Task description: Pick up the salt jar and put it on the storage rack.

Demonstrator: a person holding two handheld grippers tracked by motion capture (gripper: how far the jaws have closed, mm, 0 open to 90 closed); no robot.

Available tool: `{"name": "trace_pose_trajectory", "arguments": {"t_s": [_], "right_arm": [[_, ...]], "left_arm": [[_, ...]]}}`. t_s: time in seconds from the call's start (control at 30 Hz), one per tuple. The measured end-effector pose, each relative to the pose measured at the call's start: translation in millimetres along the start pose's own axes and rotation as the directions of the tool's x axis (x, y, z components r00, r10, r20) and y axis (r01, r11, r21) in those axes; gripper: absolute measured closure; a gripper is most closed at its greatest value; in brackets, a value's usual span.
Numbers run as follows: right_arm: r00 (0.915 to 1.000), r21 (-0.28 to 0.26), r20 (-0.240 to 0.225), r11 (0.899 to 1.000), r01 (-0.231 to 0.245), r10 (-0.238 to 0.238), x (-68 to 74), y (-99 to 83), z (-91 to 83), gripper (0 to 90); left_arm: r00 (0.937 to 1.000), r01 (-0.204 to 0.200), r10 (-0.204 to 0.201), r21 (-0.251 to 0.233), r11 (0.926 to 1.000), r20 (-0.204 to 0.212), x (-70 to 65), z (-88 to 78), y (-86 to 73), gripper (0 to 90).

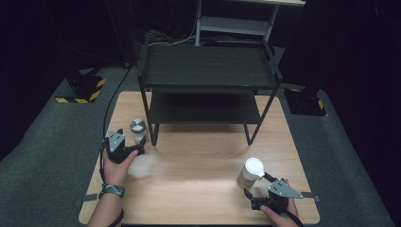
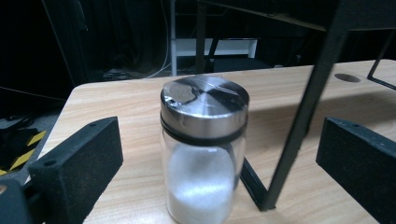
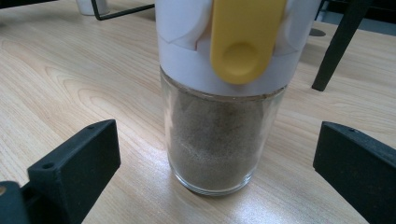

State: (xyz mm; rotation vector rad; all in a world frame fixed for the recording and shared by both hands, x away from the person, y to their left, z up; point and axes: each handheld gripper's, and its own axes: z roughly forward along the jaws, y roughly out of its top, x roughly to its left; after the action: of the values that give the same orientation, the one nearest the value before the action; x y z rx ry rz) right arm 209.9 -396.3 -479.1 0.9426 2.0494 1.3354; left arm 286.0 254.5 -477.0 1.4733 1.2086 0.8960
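Note:
A glass jar of white powder with a steel lid stands at the table's left, beside the front left leg of the black rack. My left gripper is open just in front of it. In the left gripper view this jar stands between the wide-apart jaws of that gripper, touching neither. A glass jar of brown powder with a white lid stands at the front right. My right gripper is open around its base. In the right gripper view the jar, with a yellow tab on its lid, stands between the spread jaws of that gripper.
A black two-tier rack stands on the back half of the wooden table. Its front left leg rises just right of the steel-lidded jar. A grey shelf unit stands behind the table. Dark carpet surrounds it.

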Motion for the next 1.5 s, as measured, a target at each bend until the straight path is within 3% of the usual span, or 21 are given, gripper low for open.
{"name": "trace_pose_trajectory", "arguments": {"t_s": [0.3,0.57,1.23,1.5], "right_arm": [[1.0000,0.000,0.002,1.000,-0.007,0.007,-0.6,-0.1,0.0,0.2],[0.9999,-0.002,0.007,1.000,-0.009,0.009,0.2,-0.3,-0.2,0.2],[0.9999,-0.002,0.007,1.000,-0.015,0.015,-0.4,-0.4,-0.1,0.2],[0.9999,-0.005,0.006,1.000,-0.016,0.016,-0.7,-0.9,-0.3,0.2]], "left_arm": [[1.0000,-0.001,0.001,0.007,1.0000,-0.005,6.1,16.1,1.0,5.4],[0.9999,0.007,-0.008,0.023,0.9997,0.009,10.9,28.9,-7.9,7.4],[0.9997,0.005,-0.006,0.037,0.9993,0.024,9.7,43.5,-16.2,19.2],[0.9995,0.030,-0.030,0.028,0.9992,0.008,7.7,44.2,-17.6,29.5]]}}
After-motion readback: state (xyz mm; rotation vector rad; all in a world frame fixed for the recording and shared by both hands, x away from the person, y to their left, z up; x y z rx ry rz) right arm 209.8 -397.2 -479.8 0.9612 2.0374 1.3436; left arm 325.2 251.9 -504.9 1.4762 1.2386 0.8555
